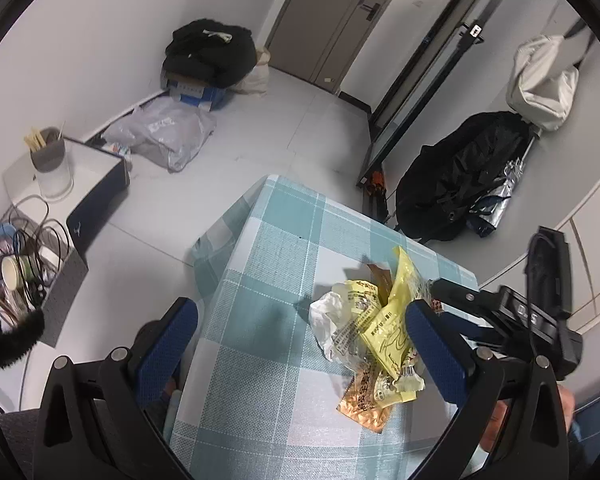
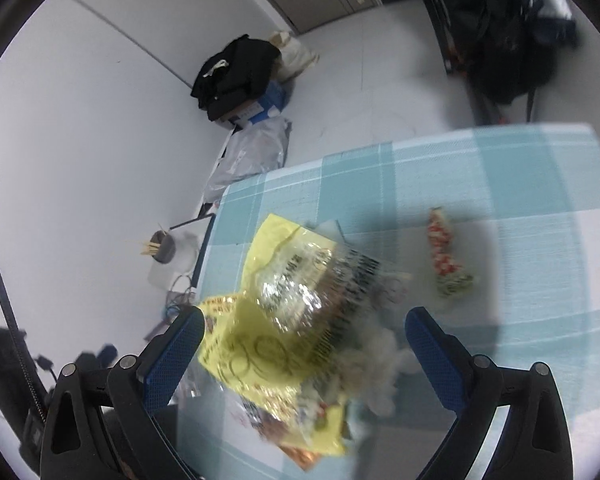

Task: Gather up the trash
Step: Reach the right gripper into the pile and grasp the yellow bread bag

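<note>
While the wrappers (image 1: 374,334) are lying heaped on the bench (image 1: 260,360), both tongs are gaping, grasping nothing: left tongs (image 1: 300,340) beside the heap, right tongs (image 2: 304,344) straddling it. Next, presumably: right tongs clenching on it.

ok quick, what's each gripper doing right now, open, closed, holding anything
Left gripper: open, holding nothing, over the table's edge.
Right gripper: open, wrapper pile between its fingers, not clamped.
</note>
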Demonstrator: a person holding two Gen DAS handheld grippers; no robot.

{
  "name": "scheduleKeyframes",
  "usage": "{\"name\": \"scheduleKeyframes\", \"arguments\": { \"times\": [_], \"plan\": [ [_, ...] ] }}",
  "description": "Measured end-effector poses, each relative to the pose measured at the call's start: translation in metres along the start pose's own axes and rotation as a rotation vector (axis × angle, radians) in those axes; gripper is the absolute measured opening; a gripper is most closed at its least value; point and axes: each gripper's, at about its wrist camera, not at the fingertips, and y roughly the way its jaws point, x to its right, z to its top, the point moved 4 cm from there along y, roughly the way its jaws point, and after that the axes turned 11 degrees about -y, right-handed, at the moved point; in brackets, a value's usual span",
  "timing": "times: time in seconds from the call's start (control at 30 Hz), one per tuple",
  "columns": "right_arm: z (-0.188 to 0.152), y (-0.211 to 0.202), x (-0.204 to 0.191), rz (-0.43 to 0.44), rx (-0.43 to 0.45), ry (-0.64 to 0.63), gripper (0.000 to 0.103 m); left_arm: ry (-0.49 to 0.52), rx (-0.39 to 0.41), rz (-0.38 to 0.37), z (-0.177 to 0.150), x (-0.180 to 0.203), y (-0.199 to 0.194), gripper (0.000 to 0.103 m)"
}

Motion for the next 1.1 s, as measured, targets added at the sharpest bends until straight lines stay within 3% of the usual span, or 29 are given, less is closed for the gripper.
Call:
{"name": "scheduleKeyframes", "arguments": {
  "times": [0.33, 0.5, 0.63, 0.9, 1.1],
  "plan": [
    [0.0, 0.025, -0.009, -0.149, -0.054, 0.017, 0.101, -0.045, -0.035, -0.02, 0.0, -0.005, 0.001, 0.102],
    [-0.002, 0.03, -0.01, -0.175, -0.085, -0.011, 0.1, -0.043, -0.032, -0.028, 0.002, -0.005, -0.001, 0.102],
    [0.0, 0.032, -0.015, -0.209, -0.085, -0.057, 0.093, -0.044, -0.034, -0.029, 0.003, -0.008, 0.0, 0.102],
    [-0.007, 0.015, -0.008, -0.167, -0.053, -0.048, 0.078, -0.051, -0.036, -0.02, 0.002, -0.009, 0.002, 0.102],
    [-0.004, -0.014, -0.011, -0.119, 0.054, -0.056, 0.078, -0.049, -0.034, -0.017, -0.001, -0.008, 0.002, 0.102]
  ]
}}
